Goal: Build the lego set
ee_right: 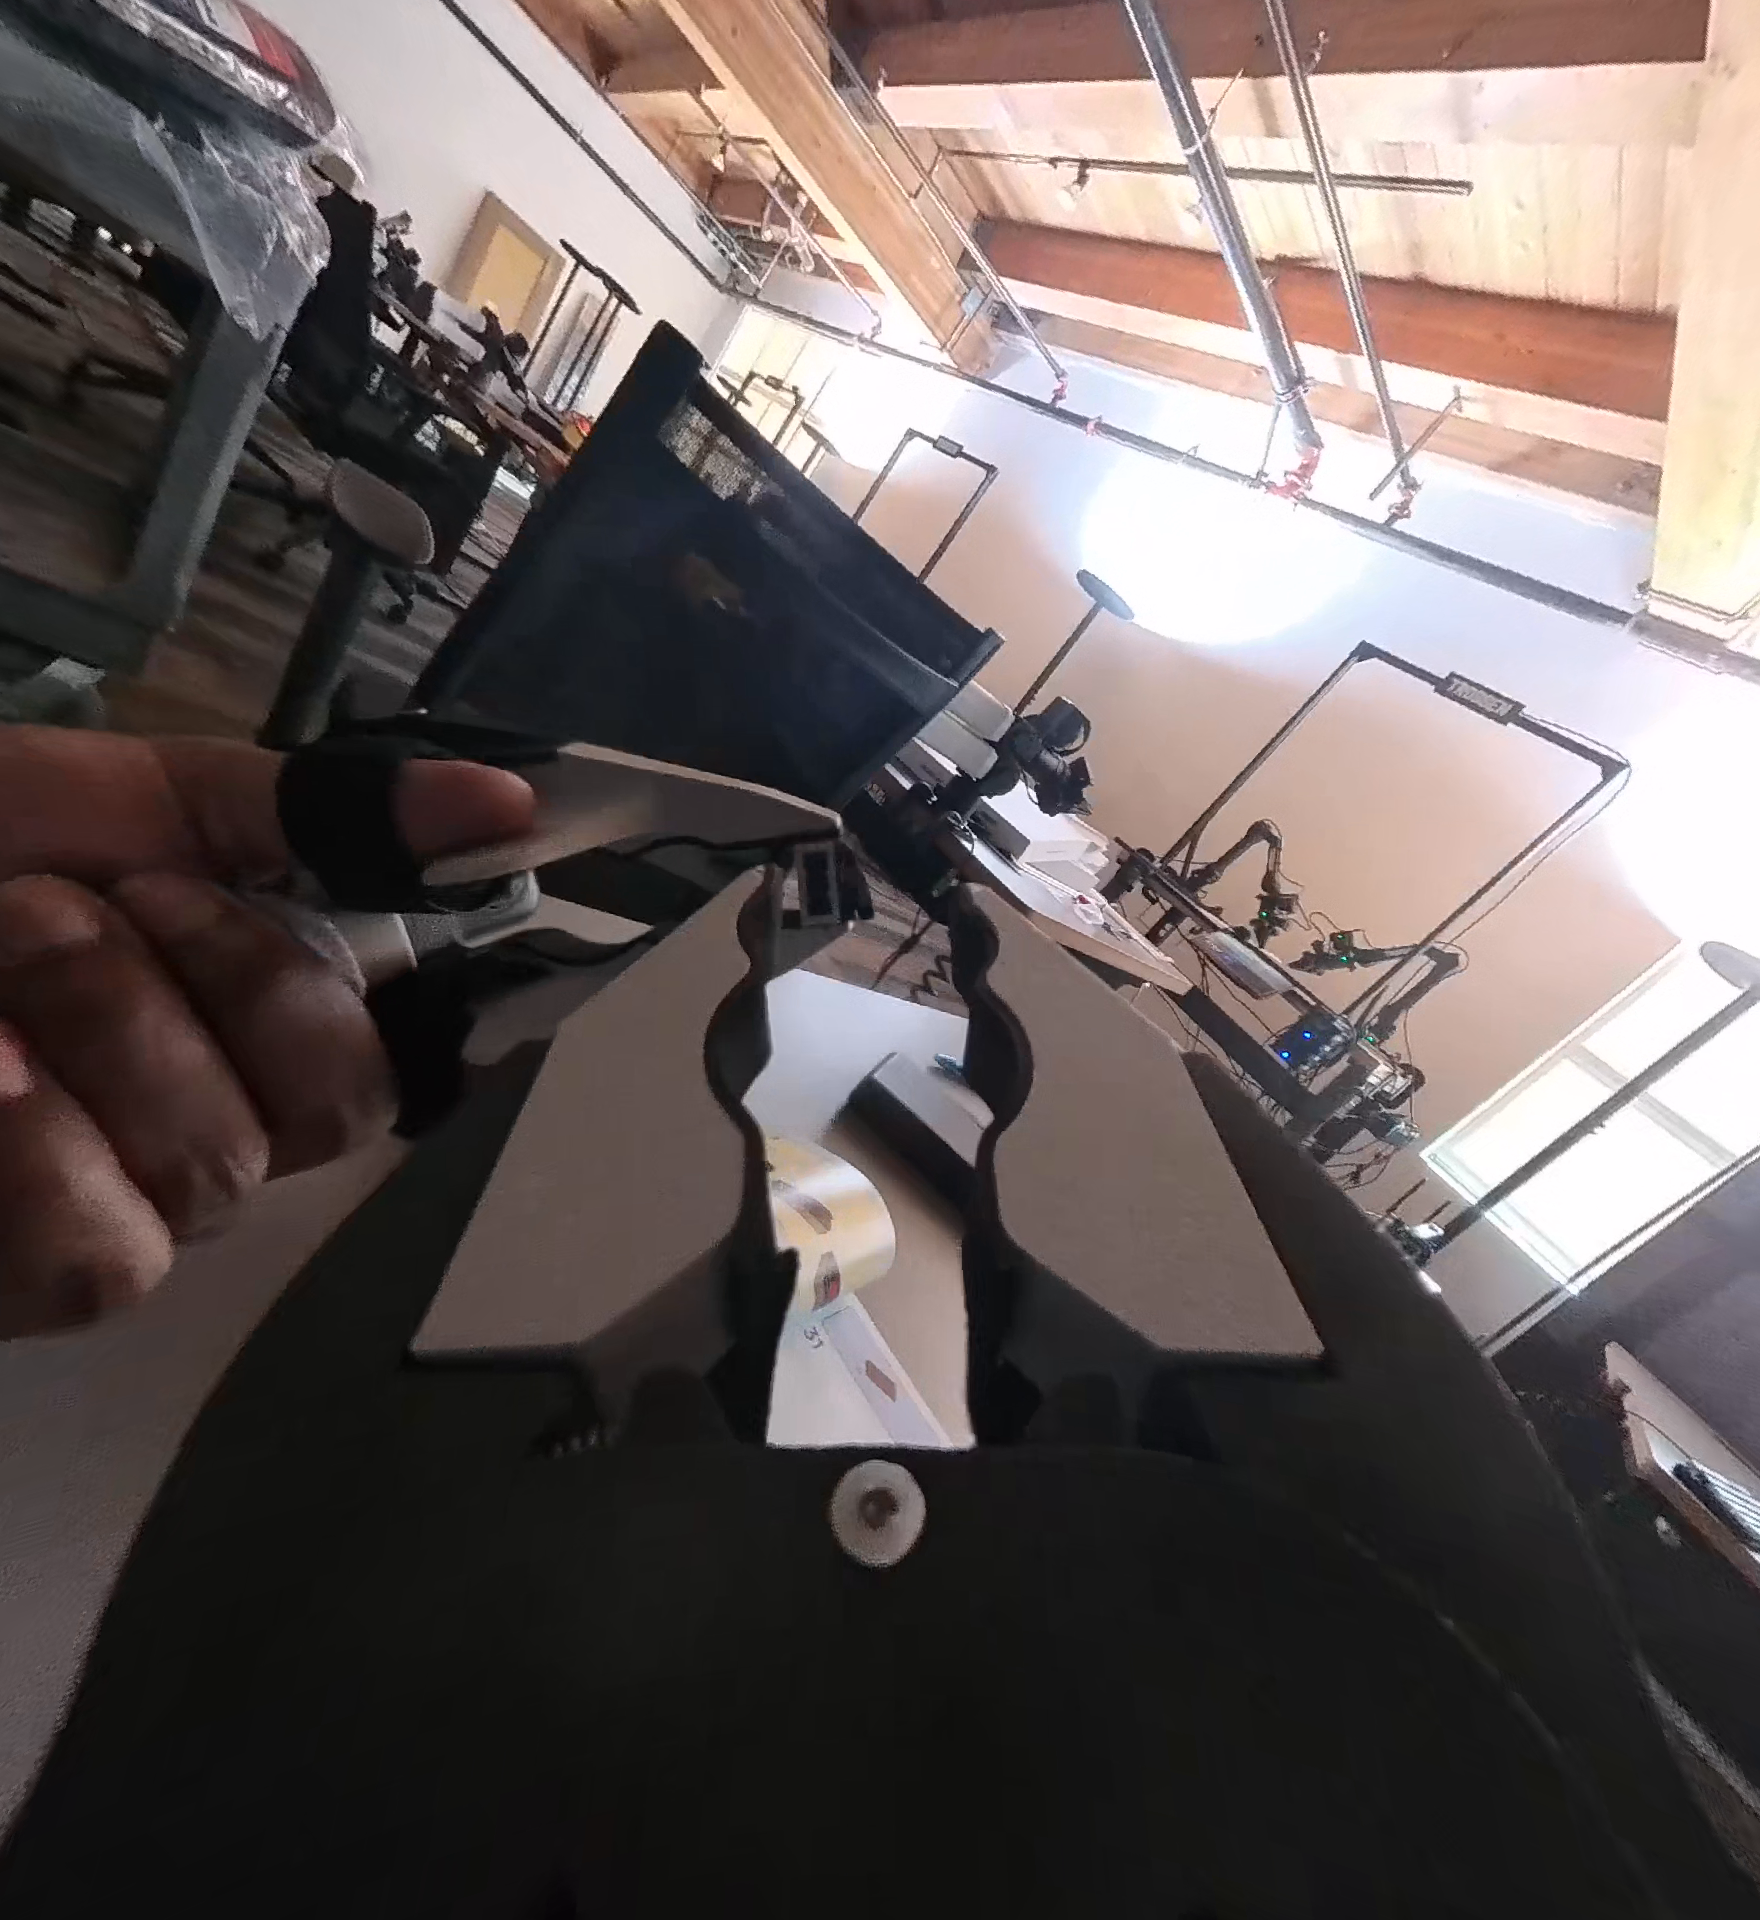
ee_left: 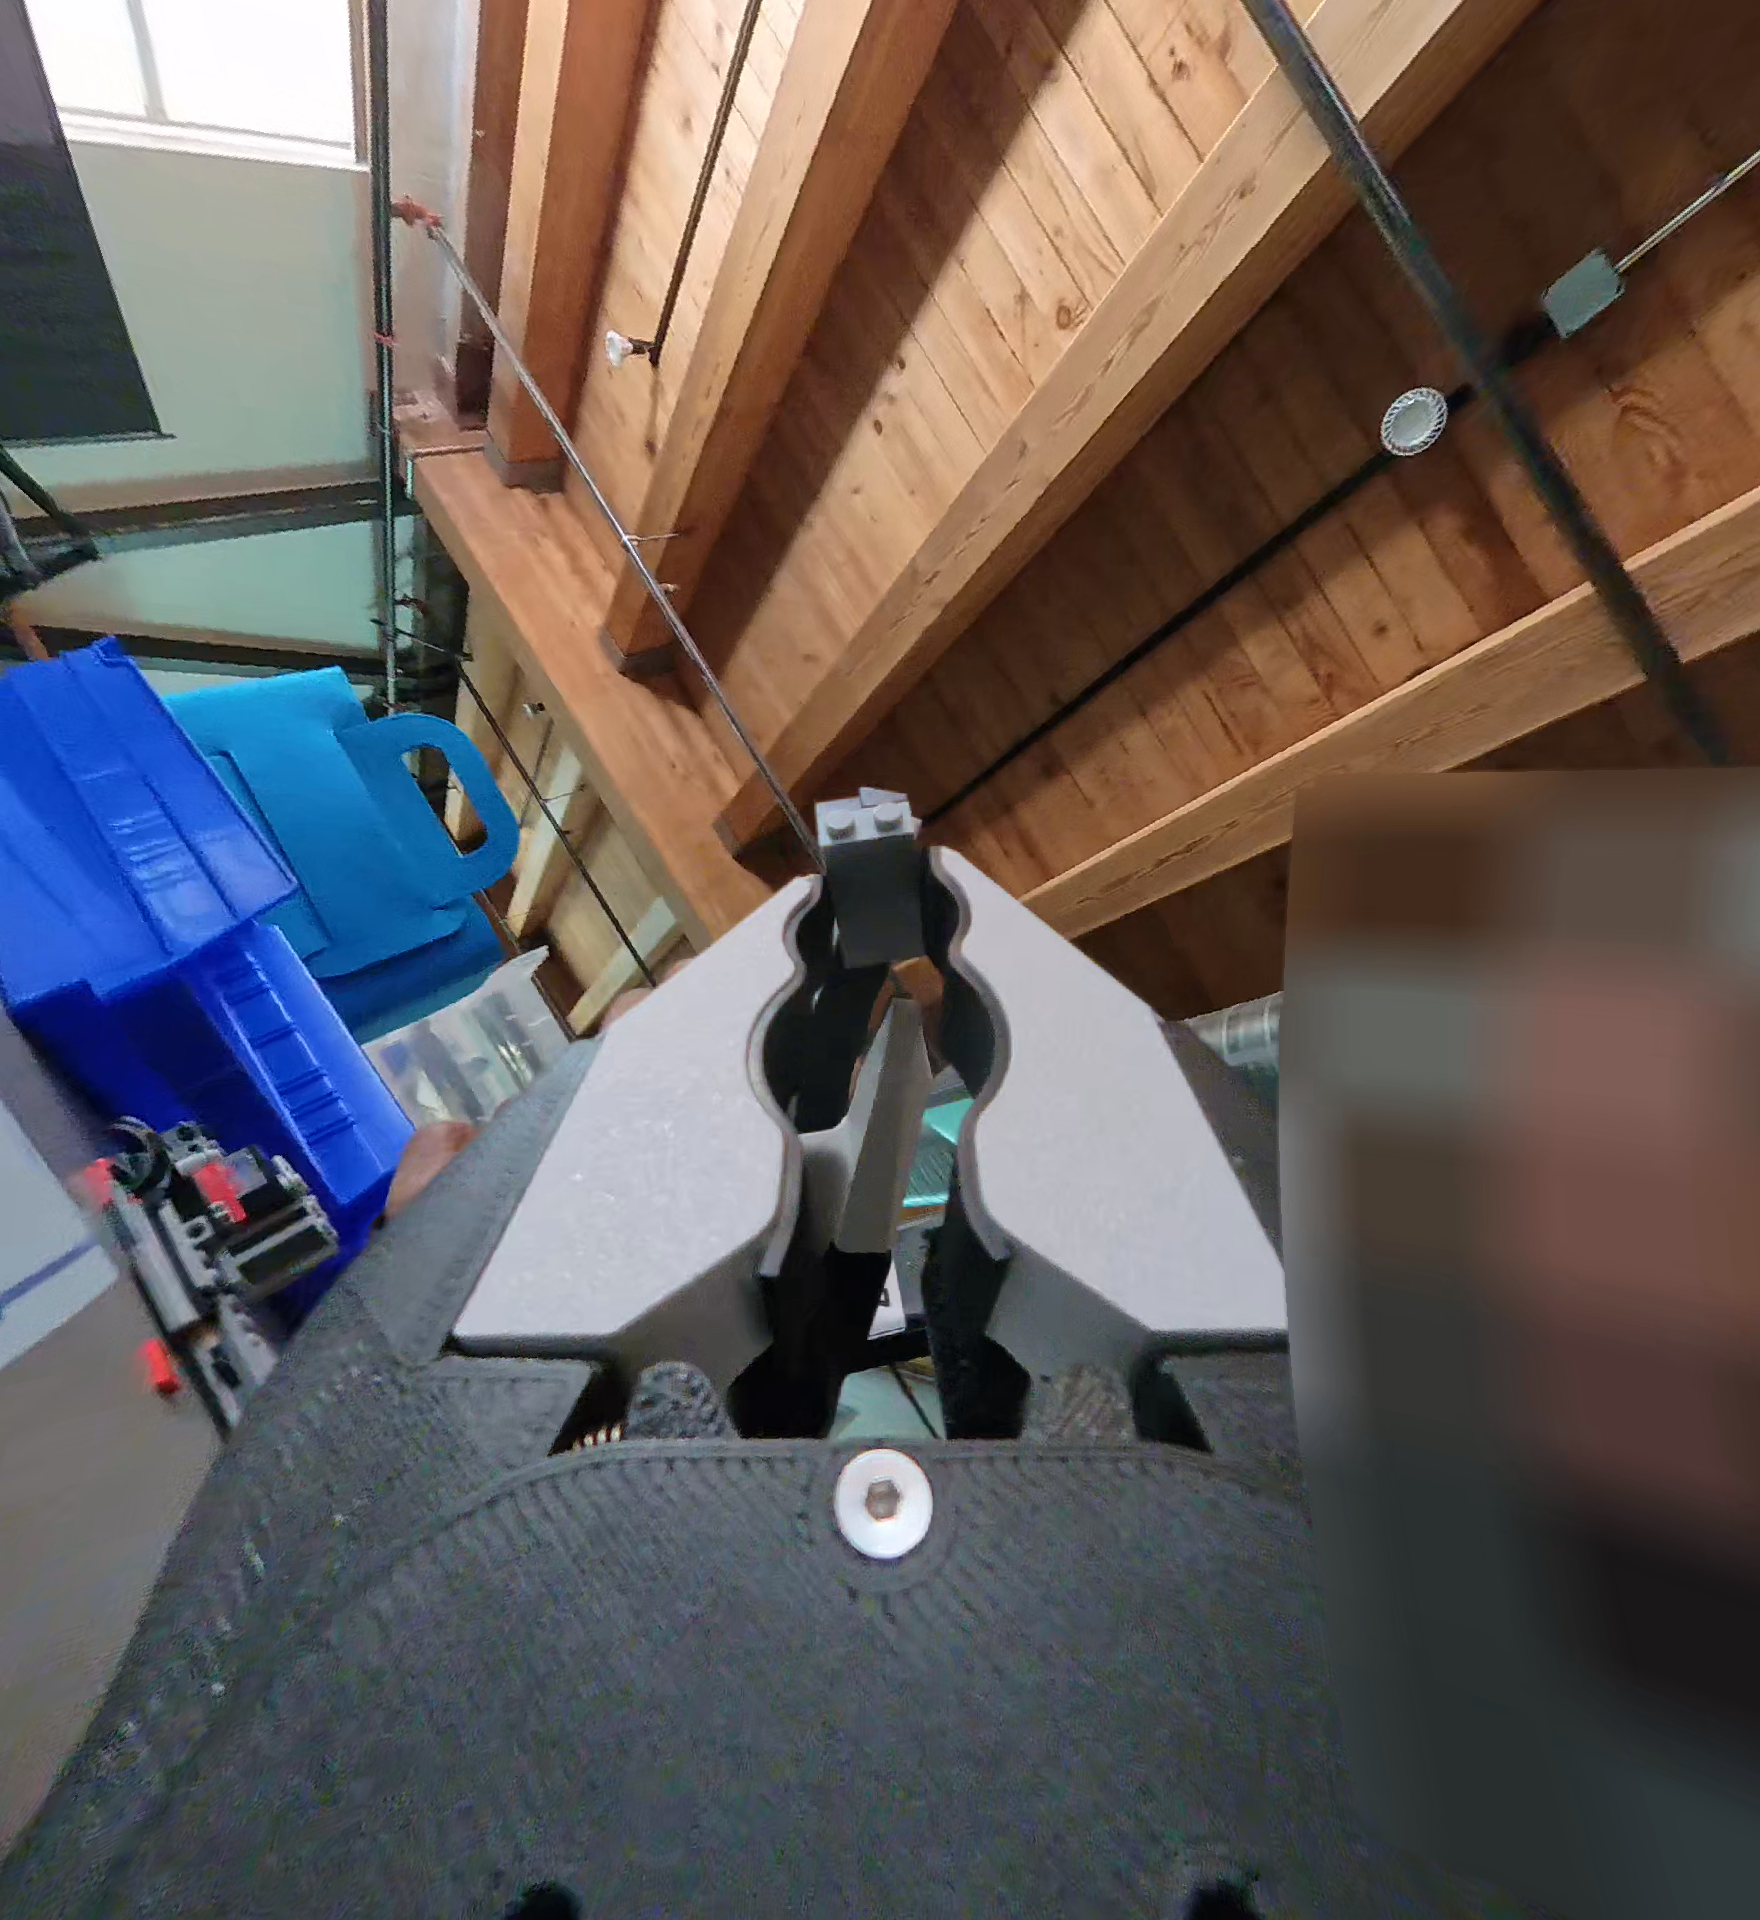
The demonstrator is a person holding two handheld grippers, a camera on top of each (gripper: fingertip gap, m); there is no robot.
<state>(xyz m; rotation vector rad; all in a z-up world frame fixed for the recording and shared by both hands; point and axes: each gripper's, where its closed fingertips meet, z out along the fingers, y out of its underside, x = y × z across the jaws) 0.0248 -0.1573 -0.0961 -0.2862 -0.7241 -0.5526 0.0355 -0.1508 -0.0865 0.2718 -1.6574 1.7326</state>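
My left gripper [ee_left: 878, 914] points up toward the wooden ceiling and is shut on a small dark grey lego brick [ee_left: 868, 836], studs up, which sticks out above the fingertips. In the right wrist view a hand [ee_right: 128, 987] holds that left gripper [ee_right: 647, 805] with the brick [ee_right: 816, 883] at its tip. The brick is close to the left fingertip of my right gripper [ee_right: 860, 909], which is open and empty. A partly built grey, black and red lego model [ee_left: 211, 1236] lies at the lower left of the left wrist view.
Blue plastic bins [ee_left: 128, 883] and a blue flat piece with a handle [ee_left: 377, 800] stand behind the model. A roll of clear tape [ee_right: 834, 1216] lies on the white table [ee_right: 76, 1455] below my right gripper. A black mesh crate [ee_right: 710, 603] stands behind. The grippers are tip to tip, or close to it.
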